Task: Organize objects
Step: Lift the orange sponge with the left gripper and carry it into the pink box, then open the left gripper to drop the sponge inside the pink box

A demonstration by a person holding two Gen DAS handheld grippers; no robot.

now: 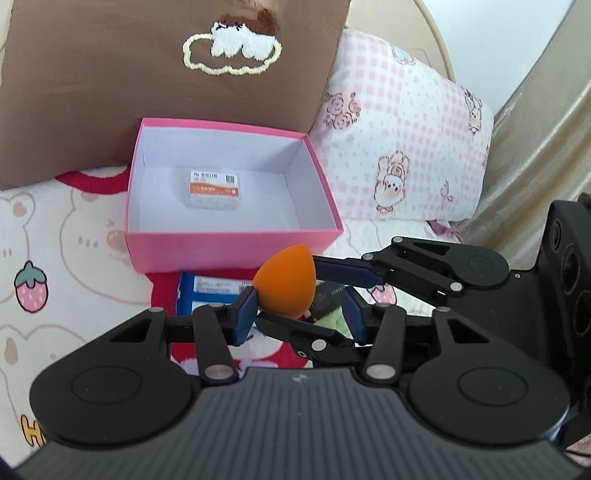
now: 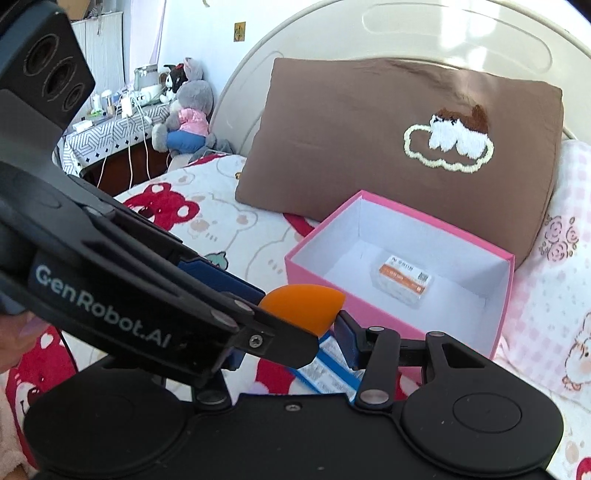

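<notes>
A big bed (image 2: 221, 206) with a bear blanket has a cream headboard (image 2: 424, 33). A brown pillow (image 2: 369, 147) leans on it. A side table (image 2: 110, 129) holds stuffed toys (image 2: 188, 110). Bright daylight fills the room.

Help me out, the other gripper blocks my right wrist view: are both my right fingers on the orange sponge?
Observer: In the left wrist view the right gripper has one finger against the top of the orange sponge and the other running under it.
Operator: Is anything hidden beside the sponge?
Observer: Yes. A dark packet with something green below it shows between the sponge and the far finger of the left gripper. I cannot tell whether it is held or just lying on the bed.
</notes>
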